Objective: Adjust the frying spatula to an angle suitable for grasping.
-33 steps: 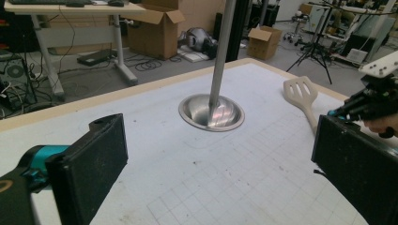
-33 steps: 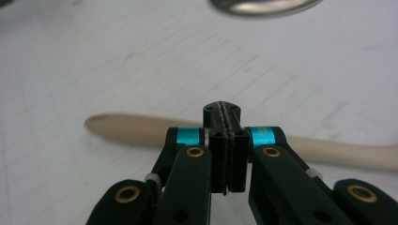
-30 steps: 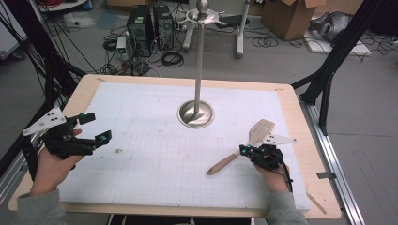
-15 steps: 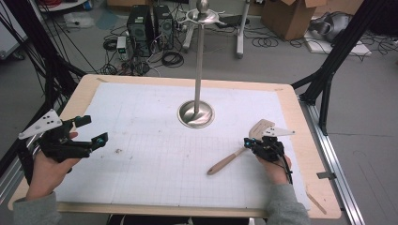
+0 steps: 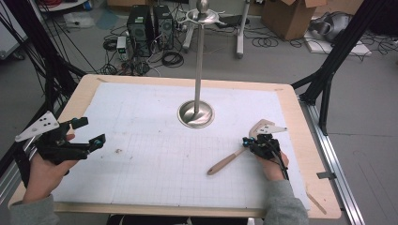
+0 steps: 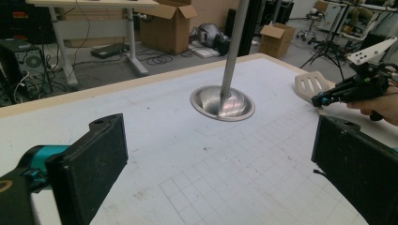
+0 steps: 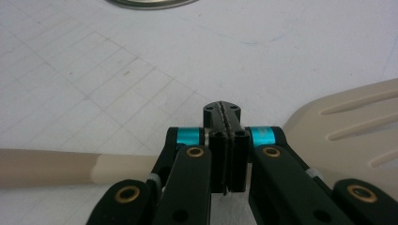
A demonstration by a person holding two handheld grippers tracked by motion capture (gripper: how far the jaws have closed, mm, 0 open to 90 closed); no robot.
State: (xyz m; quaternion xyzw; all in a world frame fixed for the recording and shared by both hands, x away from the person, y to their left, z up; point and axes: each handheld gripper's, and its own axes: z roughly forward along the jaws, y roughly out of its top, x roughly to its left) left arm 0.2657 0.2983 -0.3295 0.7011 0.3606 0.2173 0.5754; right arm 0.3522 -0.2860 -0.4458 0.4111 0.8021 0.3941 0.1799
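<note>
Well inside table edge [image 5: 300,122], spatula [image 5: 230,161].

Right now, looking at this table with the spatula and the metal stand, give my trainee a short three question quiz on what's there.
1. True or false: the left tool has its jaws wide apart with nothing between them.
2. Multiple choice: the slotted spatula lies A) on the table beside the right tool, B) hanging on the metal stand, C) between the left tool's jaws.
3. Fill in: the right tool's jaws are ____.

Key: 1 true. 2 A. 3 shut, pressed together above the spatula's neck; whether they touch it cannot be told.
</note>
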